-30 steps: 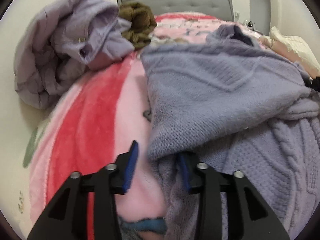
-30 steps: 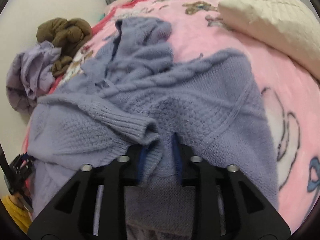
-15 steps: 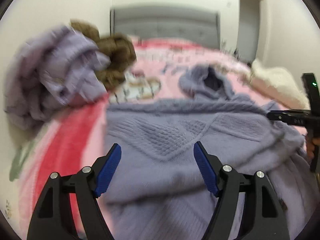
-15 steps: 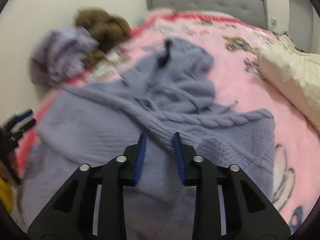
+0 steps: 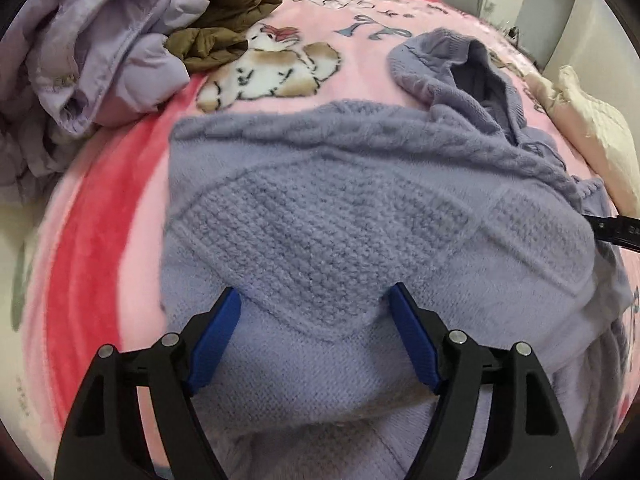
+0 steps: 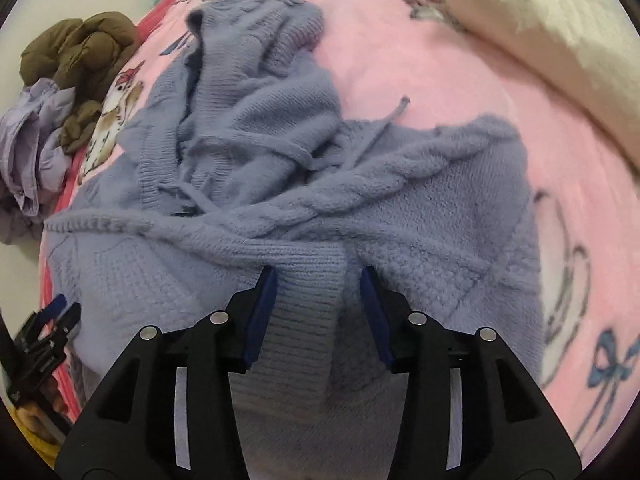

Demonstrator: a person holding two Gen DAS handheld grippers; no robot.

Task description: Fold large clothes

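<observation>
Left hand-held gripper (image 5: 314, 300): jaws spread wide, gripping nothing, poised over the folded body panel of the lavender knit sweater (image 5: 340, 232). The sweater lies on the pink blanket (image 5: 104, 240) of the bed, directly ahead of and beneath both grippers; its hood (image 5: 460, 68) lies farther ahead and to the right in the left wrist view. Beyond the left hand-held gripper, to its left, a lilac jacket (image 5: 92, 48) and a brown padded garment (image 5: 224, 12) lie heaped together.

Right hand-held gripper (image 6: 318, 280): jaws parted, holding nothing, with the ribbed cuff (image 6: 308, 304) of a sleeve lying between the blue pads; whether a pad touches it cannot be told. A cream knit item (image 6: 532, 28) lies well ahead and to the right of this gripper.
</observation>
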